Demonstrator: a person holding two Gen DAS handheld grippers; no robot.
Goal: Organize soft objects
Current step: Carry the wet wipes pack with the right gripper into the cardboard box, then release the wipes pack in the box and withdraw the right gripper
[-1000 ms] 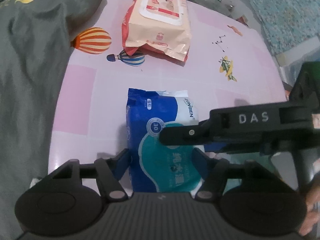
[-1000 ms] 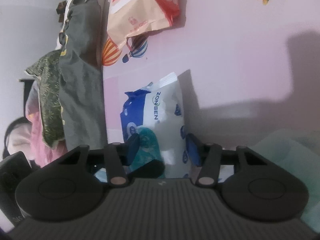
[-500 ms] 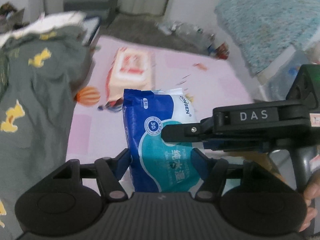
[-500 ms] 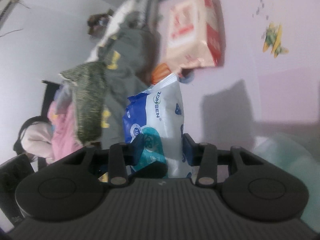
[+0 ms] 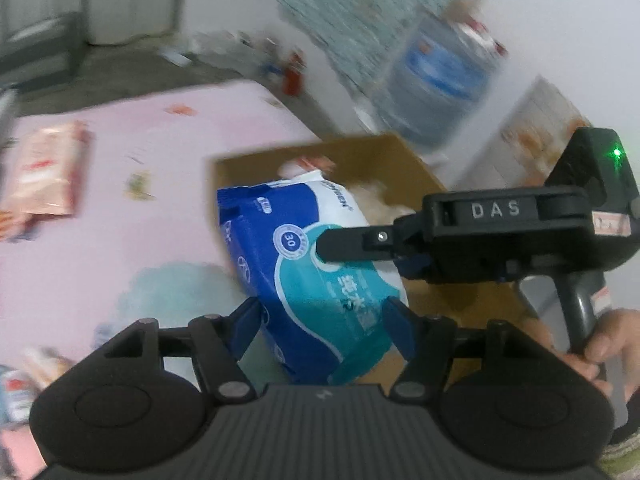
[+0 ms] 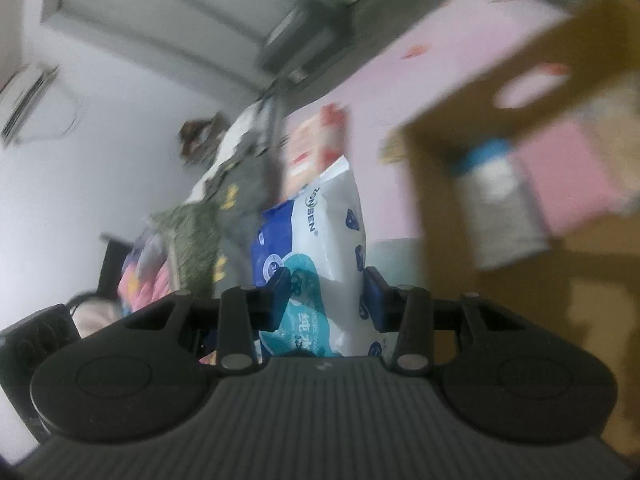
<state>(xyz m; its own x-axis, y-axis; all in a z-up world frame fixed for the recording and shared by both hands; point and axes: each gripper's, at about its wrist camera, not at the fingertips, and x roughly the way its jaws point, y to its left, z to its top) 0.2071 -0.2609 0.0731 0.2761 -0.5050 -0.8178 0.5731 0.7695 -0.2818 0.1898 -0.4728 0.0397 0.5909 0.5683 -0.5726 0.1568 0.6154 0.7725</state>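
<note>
Both tongs, left [image 5: 322, 326] and right [image 6: 326, 294], clamp the blue-and-white plastic wipes pack [image 5: 316, 280], sharing its floppy weight above the brown cardboard box [image 5: 404, 160].

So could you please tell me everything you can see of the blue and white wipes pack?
The wipes pack is a soft plastic pouch, dark blue on one side, white toward its crimped top end, with a teal panel and a round "30" badge. It is held clear of the pink sheet, tilted, in front of the open cardboard box. The left gripper clamps its lower end across the width; the right gripper pinches it from the side, one finger lying over the teal panel.
</note>
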